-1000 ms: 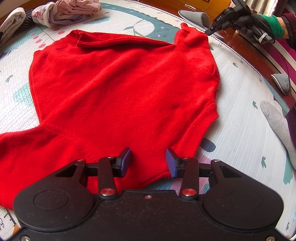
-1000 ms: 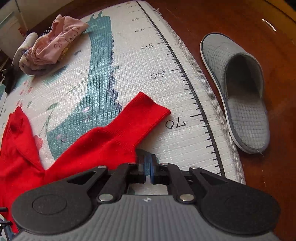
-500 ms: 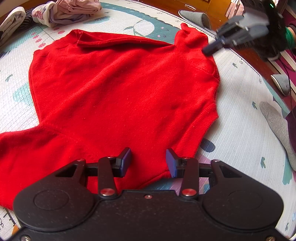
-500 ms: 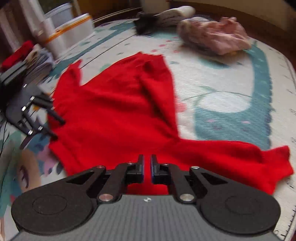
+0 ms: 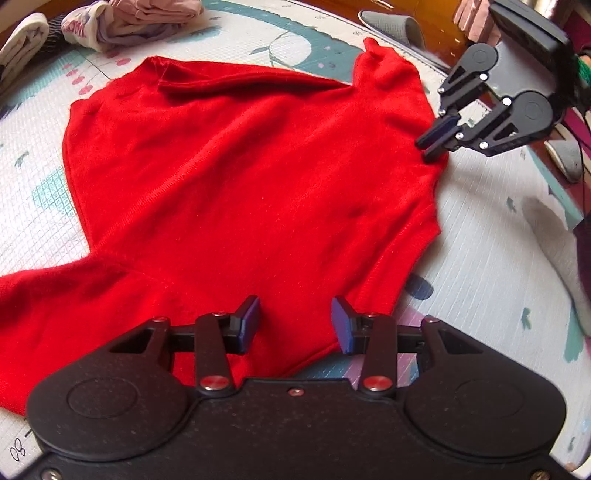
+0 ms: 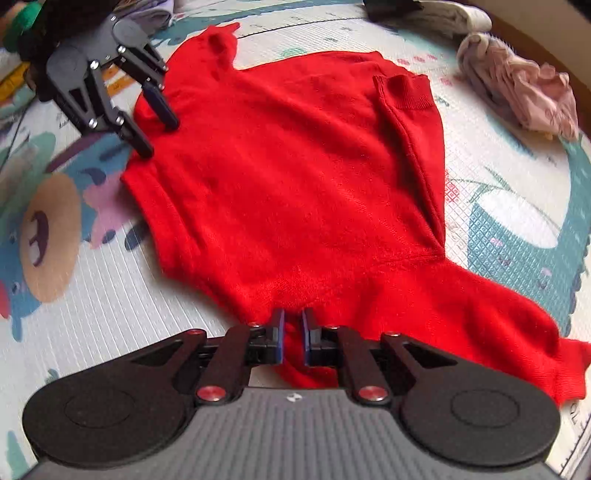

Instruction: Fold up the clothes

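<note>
A red sweater lies spread flat on the play mat, with one sleeve folded over its body and the other trailing out to the side. My left gripper stands open low over one side edge of the sweater, with fabric under its fingers and nothing pinched. My right gripper hovers at the opposite edge. Its jaws are opening and stand a narrow gap apart. Red cloth shows through the gap, but the pads do not press on it.
A pile of pink and white clothes sits at the mat's far end. Grey slippers lie on the wooden floor beyond the mat. A person's grey-socked foot rests on the mat by the right gripper's side.
My right gripper left the sleeve end near the mat's ruler edge, swung and rolled round to the sweater's side edge, and its jaws parted slightly. The left gripper stayed put.
</note>
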A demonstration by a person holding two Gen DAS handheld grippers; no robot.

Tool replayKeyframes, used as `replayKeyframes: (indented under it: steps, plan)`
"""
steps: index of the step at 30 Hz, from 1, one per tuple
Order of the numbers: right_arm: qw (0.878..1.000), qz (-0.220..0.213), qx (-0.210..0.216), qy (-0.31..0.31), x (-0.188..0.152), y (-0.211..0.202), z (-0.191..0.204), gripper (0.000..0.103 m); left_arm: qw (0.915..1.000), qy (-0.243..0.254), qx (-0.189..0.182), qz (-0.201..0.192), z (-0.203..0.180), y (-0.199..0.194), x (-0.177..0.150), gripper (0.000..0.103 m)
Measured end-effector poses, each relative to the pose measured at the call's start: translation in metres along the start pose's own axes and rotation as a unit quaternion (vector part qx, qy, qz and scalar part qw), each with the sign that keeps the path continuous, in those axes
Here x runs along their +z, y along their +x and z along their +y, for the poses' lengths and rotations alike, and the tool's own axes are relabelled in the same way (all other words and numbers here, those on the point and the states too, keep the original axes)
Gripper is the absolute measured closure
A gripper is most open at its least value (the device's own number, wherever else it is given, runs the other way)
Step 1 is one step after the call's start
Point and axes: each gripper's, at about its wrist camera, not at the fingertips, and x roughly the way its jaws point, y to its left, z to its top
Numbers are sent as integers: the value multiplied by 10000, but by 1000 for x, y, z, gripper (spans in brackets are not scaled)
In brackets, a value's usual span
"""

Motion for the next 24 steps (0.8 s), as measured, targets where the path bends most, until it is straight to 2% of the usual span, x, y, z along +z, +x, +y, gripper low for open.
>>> replayKeyframes:
  steps: [2,5,8,10,12,16,19,21,24]
  plan:
    - [9996,-209,-187,35,14,-6,-8,90,9998,-50,140,-113,8,-4,6,62]
    - [9974,-507,-504,-58,45,-6,-18,82,9989,-135,363,-250,22,-7,17,62]
    - [9932,-699,-836,-420,75,6,-20,78,9971,-237,666,-286,39,-8,23,62]
    - [9877,-760,-1118,-789,89,17,-19,74,9963,-369,749,-209,48,-6,19,62]
    - [9817,-810,-1317,-1108,100,29,-19,66,9952,-511,839,45,55,2,13,62]
    - [9751,-749,-1435,-1514,120,57,-26,64,9945,-405,960,37,50,1,0,61]
    - [9743,-580,-1485,-1590,127,70,-32,71,9944,-448,961,32,49,-2,-3,61]
    - [9772,-455,-1471,-1461,132,78,-40,92,9944,-451,953,26,50,-2,-3,60]
    - [9863,-653,-1332,-720,134,66,-65,92,9944,-461,949,4,48,-3,-6,60]
